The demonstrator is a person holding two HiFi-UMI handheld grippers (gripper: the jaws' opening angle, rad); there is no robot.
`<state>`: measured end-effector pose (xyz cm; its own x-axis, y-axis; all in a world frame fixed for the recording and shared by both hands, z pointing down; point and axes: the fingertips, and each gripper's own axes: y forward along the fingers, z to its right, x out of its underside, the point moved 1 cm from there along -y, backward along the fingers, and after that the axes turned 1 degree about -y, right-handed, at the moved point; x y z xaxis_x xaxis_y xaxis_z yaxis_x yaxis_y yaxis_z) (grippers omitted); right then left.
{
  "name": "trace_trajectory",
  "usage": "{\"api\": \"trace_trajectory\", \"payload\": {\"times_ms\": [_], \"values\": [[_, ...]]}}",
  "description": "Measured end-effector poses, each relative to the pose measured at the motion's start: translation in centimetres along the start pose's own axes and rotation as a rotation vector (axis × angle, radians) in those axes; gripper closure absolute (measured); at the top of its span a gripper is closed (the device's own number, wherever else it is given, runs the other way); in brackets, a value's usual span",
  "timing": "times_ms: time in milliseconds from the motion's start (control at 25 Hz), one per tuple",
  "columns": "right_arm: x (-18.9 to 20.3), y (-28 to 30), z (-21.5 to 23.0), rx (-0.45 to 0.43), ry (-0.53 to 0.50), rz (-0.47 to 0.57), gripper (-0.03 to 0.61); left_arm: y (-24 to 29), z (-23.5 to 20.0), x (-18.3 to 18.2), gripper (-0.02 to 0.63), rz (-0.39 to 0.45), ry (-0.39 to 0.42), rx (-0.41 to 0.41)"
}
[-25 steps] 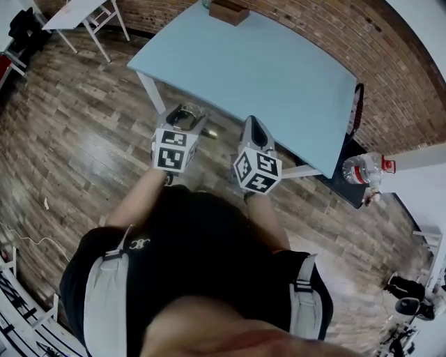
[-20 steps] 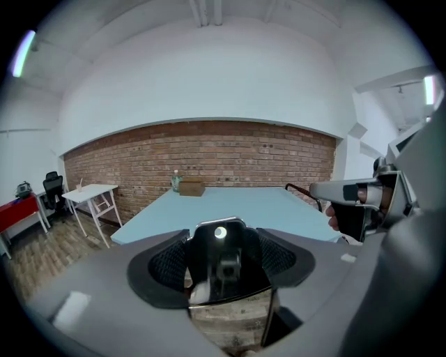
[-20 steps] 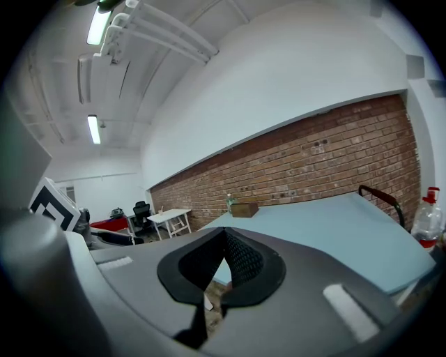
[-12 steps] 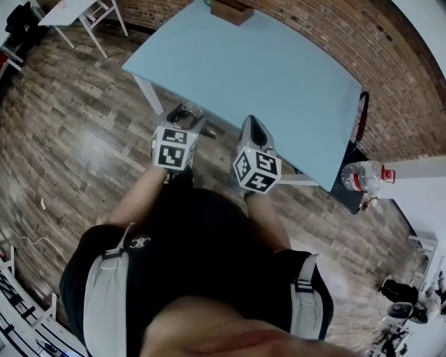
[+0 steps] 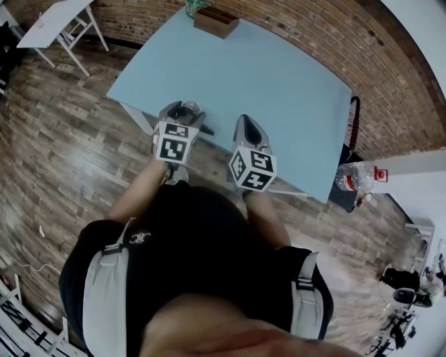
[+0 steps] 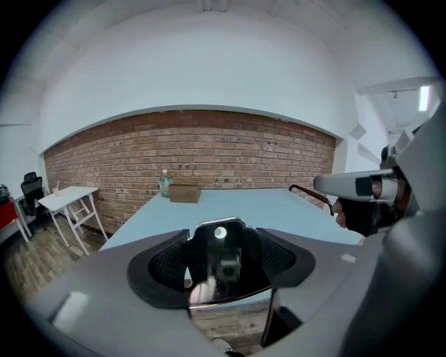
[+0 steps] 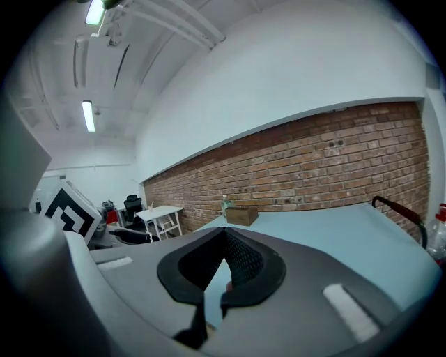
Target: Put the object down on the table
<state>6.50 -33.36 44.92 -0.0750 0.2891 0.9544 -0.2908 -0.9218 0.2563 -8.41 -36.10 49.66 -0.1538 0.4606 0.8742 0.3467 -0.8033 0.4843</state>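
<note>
My left gripper [image 5: 182,111] is shut on a shiny, mirror-like metal object [image 6: 219,268] with a rounded top, which fills the gap between its dark pads [image 6: 167,265]. From the head view the object shows as a small round rim [image 5: 184,109] at the gripper's tip. It hangs just over the near edge of the light blue table [image 5: 265,77]. My right gripper [image 5: 247,127] is alongside, also at the near edge. Its jaws meet at the tip [image 7: 223,233] with nothing between them. The blue top [image 6: 244,206] stretches ahead toward a brick wall.
A brown box [image 5: 216,21] and a green-capped bottle [image 6: 165,184] stand at the table's far edge by the brick wall. A black-and-red handle [image 5: 352,115] sticks up at the right edge, with a water bottle [image 5: 355,176] beyond it. A white folding table [image 5: 59,21] stands far left.
Both grippers have moved forward together from over the wooden floor to the table's near edge. The left gripper still holds the shiny object.
</note>
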Motion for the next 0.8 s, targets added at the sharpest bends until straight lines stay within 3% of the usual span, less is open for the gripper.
{"api": "trace_trajectory", "payload": {"times_ms": [280, 800], "values": [[-0.8, 5.1, 0.3, 0.064, 0.018, -0.013, 0.563, 4.6, -3.4, -1.4, 0.314, -0.036, 0.011, 0.058], [0.3, 9.4, 2.6, 0.152, 0.036, -0.089, 0.563, 12.5, -6.0, 2.5, 0.314, -0.197, 0.008, 0.108]]}}
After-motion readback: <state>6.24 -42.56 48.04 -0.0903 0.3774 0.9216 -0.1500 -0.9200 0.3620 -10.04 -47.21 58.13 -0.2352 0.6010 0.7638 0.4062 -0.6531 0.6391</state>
